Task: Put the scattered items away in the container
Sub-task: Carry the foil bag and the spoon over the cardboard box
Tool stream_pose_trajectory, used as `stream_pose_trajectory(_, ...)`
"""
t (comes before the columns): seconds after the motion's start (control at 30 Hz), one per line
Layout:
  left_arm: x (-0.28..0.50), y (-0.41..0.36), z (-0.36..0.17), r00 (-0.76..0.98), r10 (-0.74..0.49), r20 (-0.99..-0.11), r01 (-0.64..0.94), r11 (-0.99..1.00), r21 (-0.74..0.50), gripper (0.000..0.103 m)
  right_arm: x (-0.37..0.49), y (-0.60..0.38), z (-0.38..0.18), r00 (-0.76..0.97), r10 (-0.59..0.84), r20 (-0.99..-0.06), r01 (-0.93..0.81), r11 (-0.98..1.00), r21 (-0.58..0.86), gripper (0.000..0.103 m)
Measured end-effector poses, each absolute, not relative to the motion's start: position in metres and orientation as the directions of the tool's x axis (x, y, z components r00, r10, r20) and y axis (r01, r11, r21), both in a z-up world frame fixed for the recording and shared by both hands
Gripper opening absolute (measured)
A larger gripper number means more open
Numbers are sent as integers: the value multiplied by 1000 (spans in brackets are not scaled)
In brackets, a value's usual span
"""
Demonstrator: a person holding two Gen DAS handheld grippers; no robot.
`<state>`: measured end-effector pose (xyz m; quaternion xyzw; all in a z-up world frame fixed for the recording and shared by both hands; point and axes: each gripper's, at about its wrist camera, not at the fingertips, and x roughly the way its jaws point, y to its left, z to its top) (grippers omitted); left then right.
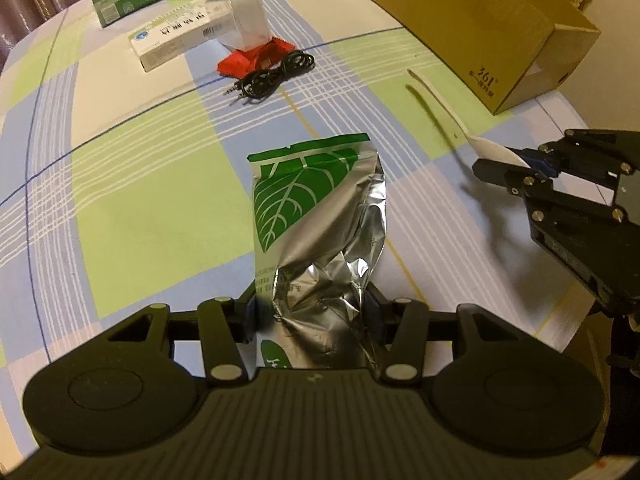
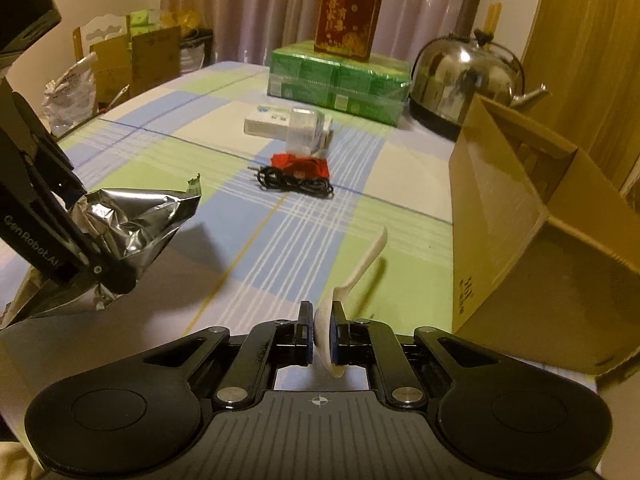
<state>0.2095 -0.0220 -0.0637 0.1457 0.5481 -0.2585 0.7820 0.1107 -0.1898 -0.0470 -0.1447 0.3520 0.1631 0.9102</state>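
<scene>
A: We log the foil pouch (image 1: 320, 216) first. It hangs clear of the checked tablecloth (image 1: 132, 184), pinched at its crumpled lower part by the left gripper (image 1: 316, 312), jaws partly closed on the foil. The green leaf end points away from us.

B: And the white spoon (image 2: 352, 276) is off the cloth too. The right gripper (image 2: 324, 336) has its jaws nearly shut on the spoon's bowl, handle sticking forward and up. Its shadow falls beside it on the cloth, so we judge it lifted.

A: The cardboard box (image 2: 500, 200) stands just to the right of the spoon, its open mouth facing up. We judge the step in hand as carrying both items over the rim.

B: The spoon goes first, since it is nearest. We raise the handle tip above the box wall before moving across, or it catches the edge. The grip on a curved bowl may slip, so we move smoothly and let go low inside.

A: The pouch is limp and its free end sags. We lift it high enough that the tail clears the rim, and we keep the two grippers apart while crossing.

B: Remaining on the cloth, well apart from us: black cable (image 1: 272, 76), red packet (image 1: 248, 60), white carton (image 1: 180, 40), clear cup (image 1: 250, 20). Those wait.
</scene>
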Motion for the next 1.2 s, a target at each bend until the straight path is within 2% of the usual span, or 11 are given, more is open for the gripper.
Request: stream_pose_trajectory(1.2,160,-33,8,387,-291,-875,539,841,-42,45,58,-203,27,797,228,-560,-385,906,-178,4)
